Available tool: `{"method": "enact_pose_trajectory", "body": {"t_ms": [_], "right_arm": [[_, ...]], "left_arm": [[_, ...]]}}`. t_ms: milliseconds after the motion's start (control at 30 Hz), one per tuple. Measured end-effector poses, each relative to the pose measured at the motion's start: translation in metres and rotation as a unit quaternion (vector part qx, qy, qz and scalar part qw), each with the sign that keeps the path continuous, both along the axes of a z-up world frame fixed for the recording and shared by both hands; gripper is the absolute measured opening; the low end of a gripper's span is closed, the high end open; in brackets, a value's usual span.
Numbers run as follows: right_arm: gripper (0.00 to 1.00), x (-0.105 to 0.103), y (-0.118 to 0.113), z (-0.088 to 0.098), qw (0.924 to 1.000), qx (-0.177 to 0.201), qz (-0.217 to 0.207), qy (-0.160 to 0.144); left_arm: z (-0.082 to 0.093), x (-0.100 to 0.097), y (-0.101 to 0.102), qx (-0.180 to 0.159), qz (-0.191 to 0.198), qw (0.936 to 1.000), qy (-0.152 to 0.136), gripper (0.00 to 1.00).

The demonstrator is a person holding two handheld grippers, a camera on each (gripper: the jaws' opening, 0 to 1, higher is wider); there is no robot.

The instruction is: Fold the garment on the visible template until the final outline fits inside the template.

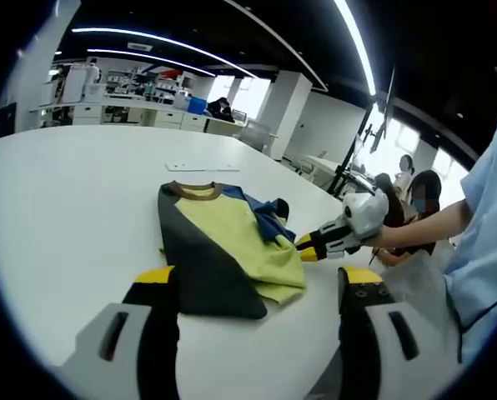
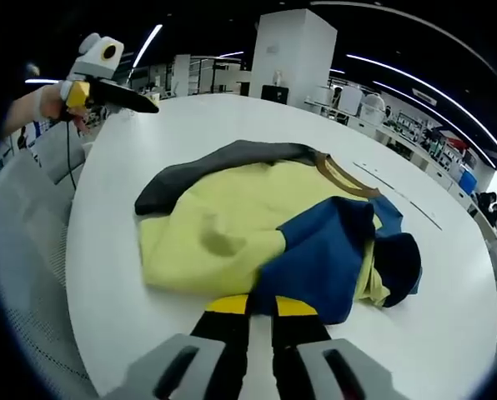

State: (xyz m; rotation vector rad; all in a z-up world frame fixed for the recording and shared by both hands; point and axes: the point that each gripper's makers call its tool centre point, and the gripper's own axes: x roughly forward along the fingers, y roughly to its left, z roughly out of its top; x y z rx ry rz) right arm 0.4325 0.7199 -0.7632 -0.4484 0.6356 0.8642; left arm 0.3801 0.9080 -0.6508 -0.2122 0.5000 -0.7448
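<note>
A shirt lies partly folded on the white table, with a dark grey side, a yellow-green middle, a bunched blue sleeve and a brown collar. My left gripper hovers at its near hem, jaws wide apart and holding nothing. My right gripper comes in from the right and touches the shirt's edge by the blue sleeve. In the right gripper view the shirt spreads ahead, and my right gripper has its jaws nearly together at the edge of the blue cloth. The left gripper hangs at the far left, off the shirt.
A thin pale strip lies on the table beyond the collar. A person in a light blue shirt stands at the right. Mesh chairs sit along the table's edge. Desks and seated people are far behind.
</note>
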Motion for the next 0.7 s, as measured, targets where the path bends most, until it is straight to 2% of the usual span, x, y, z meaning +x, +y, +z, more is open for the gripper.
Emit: {"method": "enact_pose_trajectory", "body": {"t_ms": [167,433,567,700], "right_arm": [[0.0,0.002,-0.008,0.005,0.9999,-0.001,-0.009,-0.005],[0.0,0.003,-0.029,0.036,0.9989,0.03,-0.037,-0.002],[0.0,0.009,-0.052,0.058,0.9957,0.054,-0.075,0.002],[0.0,0.017,-0.082,0.08,0.9926,0.06,-0.105,-0.007]], "left_arm": [[-0.001,-0.001,-0.001,-0.002,0.0,1.0,0.002,0.75],[0.001,0.002,-0.007,-0.003,-0.007,1.0,-0.001,0.75],[0.002,0.004,-0.011,-0.004,-0.011,0.9999,-0.003,0.75],[0.003,0.004,-0.015,-0.004,-0.016,0.9998,-0.005,0.74]]}}
